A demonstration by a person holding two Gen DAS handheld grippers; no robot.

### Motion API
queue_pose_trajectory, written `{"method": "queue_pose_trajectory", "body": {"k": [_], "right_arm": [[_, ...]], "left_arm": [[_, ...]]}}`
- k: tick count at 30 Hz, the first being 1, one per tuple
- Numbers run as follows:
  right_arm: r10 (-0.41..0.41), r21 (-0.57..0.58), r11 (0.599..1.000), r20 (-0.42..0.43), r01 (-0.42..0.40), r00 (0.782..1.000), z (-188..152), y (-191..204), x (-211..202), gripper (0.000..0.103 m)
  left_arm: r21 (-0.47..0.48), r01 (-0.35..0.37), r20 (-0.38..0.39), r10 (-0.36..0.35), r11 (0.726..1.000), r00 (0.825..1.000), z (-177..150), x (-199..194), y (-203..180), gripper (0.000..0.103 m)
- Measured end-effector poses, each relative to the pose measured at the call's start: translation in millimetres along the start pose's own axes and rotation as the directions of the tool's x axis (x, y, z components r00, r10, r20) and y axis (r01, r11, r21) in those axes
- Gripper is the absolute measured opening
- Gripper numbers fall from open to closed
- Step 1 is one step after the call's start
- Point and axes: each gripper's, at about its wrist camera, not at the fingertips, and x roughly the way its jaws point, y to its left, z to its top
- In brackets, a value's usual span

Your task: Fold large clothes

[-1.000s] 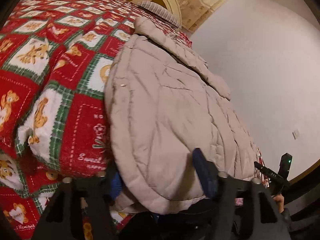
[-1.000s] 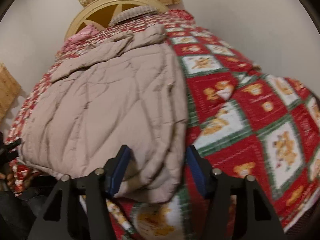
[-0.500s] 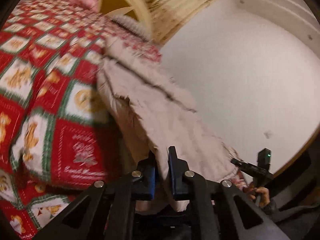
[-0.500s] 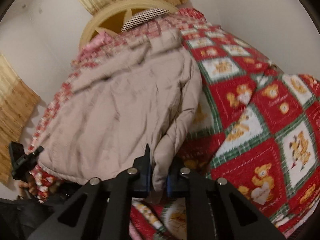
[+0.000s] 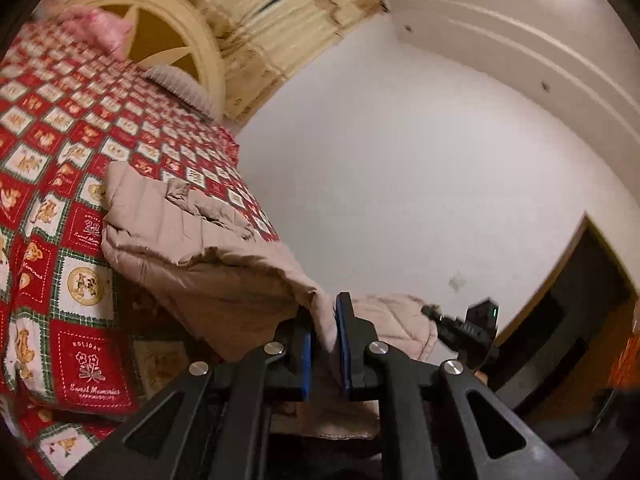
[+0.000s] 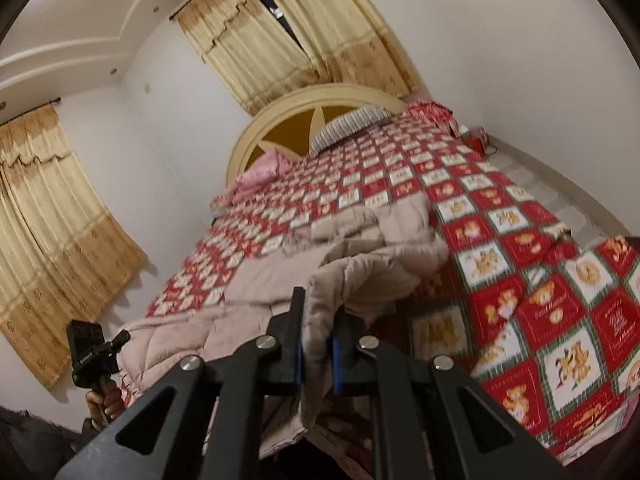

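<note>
A large beige quilted coat [image 5: 192, 248] lies on a bed with a red, green and white patchwork bedspread [image 5: 52, 184]. My left gripper [image 5: 323, 322] is shut on the coat's bottom hem at one corner and holds it lifted above the bed. My right gripper [image 6: 317, 320] is shut on the hem at the other corner [image 6: 360, 276], also lifted. The coat's near half hangs raised between the two grippers, and its far half [image 6: 384, 220] rests bunched on the bedspread [image 6: 520, 280].
A cream arched headboard [image 6: 320, 120] with a striped pillow [image 6: 348, 124] and a pink pillow [image 6: 264, 168] stands at the far end. Beige curtains [image 6: 280, 40] hang behind. White walls flank the bed. A dark doorway [image 5: 568, 320] is at the right.
Both grippers closed on the coat's hem and rose. The near half of the coat lifted off the bed and moved toward the headboard end.
</note>
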Motion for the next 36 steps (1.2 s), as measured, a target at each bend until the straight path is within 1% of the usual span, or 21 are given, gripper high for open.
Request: {"method": "queue_pose_trajectory", "body": {"k": [2,6,8,10,12,13,16,17,18,19,21,24,26,27,28,30,31,33,34,35,36], "right_arm": [[0.008,0.018,1.000,0.026,-0.009,1.000,14,0,6,0.014],[-0.002,0.046,0.999,0.090,-0.003,0.996,54,-3,32,0.014],[-0.011,0.072,0.997,0.113,0.003,0.994,76,-6,49,0.014],[-0.026,0.094,0.996,0.125,0.014,0.992,101,-11,76,0.013],[-0.060,0.108,0.993,0.127,0.046,0.990,120,-17,103,0.013],[-0.089,0.110,0.991,0.122,0.076,0.989,129,-21,121,0.013],[-0.161,0.135,0.980,0.089,0.148,0.983,148,-39,178,0.013],[-0.179,0.140,0.975,0.040,0.172,0.983,152,-46,197,0.013],[-0.210,0.141,0.969,0.026,0.205,0.977,153,-54,220,0.013],[-0.240,0.139,0.962,0.008,0.237,0.971,152,-63,243,0.013],[-0.296,0.128,0.946,-0.027,0.297,0.955,144,-79,279,0.013],[-0.351,0.133,0.924,-0.081,0.359,0.933,123,-111,332,0.013],[-0.352,0.142,0.921,-0.097,0.363,0.931,108,-132,357,0.017],[-0.344,0.158,0.920,-0.115,0.359,0.932,97,-143,371,0.017],[-0.334,0.176,0.919,-0.132,0.353,0.933,91,-150,376,0.022],[-0.292,0.229,0.919,-0.157,0.322,0.944,79,-165,384,0.024],[-0.279,0.236,0.922,-0.149,0.308,0.949,78,-166,381,0.026],[-0.258,0.241,0.928,-0.138,0.285,0.956,77,-168,376,0.030],[-0.248,0.243,0.930,-0.139,0.276,0.959,77,-169,376,0.033],[-0.239,0.246,0.932,-0.137,0.267,0.961,76,-170,374,0.036],[-0.233,0.248,0.933,-0.135,0.261,0.963,76,-170,371,0.036]], "left_arm": [[-0.055,-0.004,0.021,0.005,0.998,1.000,18,5,8,0.010],[-0.150,-0.041,0.077,0.053,0.988,0.996,64,24,34,0.010],[-0.197,-0.075,0.105,0.097,0.978,0.990,89,37,49,0.010],[-0.228,-0.127,0.117,0.157,0.965,0.981,115,55,67,0.010],[-0.259,-0.176,0.113,0.211,0.950,0.971,138,77,89,0.010],[-0.271,-0.197,0.112,0.234,0.942,0.966,146,86,99,0.010],[-0.317,-0.274,0.106,0.321,0.908,0.941,169,118,134,0.010],[-0.330,-0.296,0.094,0.343,0.896,0.935,177,131,148,0.010],[-0.338,-0.324,0.083,0.371,0.884,0.925,183,141,161,0.010],[-0.346,-0.358,0.071,0.404,0.868,0.912,188,153,175,0.010],[-0.366,-0.407,0.042,0.451,0.837,0.891,194,173,202,0.011],[-0.370,-0.498,-0.031,0.525,0.784,0.850,197,201,238,0.011],[-0.378,-0.529,-0.071,0.546,0.760,0.835,193,213,259,0.012],[-0.408,-0.516,-0.086,0.531,0.753,0.843,189,214,272,0.012],[-0.438,-0.488,-0.093,0.502,0.755,0.860,187,213,281,0.013],[-0.499,-0.424,-0.094,0.439,0.755,0.893,184,206,296,0.015],[-0.538,-0.370,-0.079,0.392,0.757,0.916,182,199,303,0.017],[-0.605,-0.290,-0.055,0.324,0.742,0.944,180,189,311,0.018],[-0.629,-0.260,-0.045,0.300,0.732,0.953,180,183,313,0.019],[-0.632,-0.245,-0.036,0.289,0.735,0.957,181,179,310,0.019],[-0.615,-0.241,-0.023,0.288,0.750,0.957,184,175,303,0.020]]}}
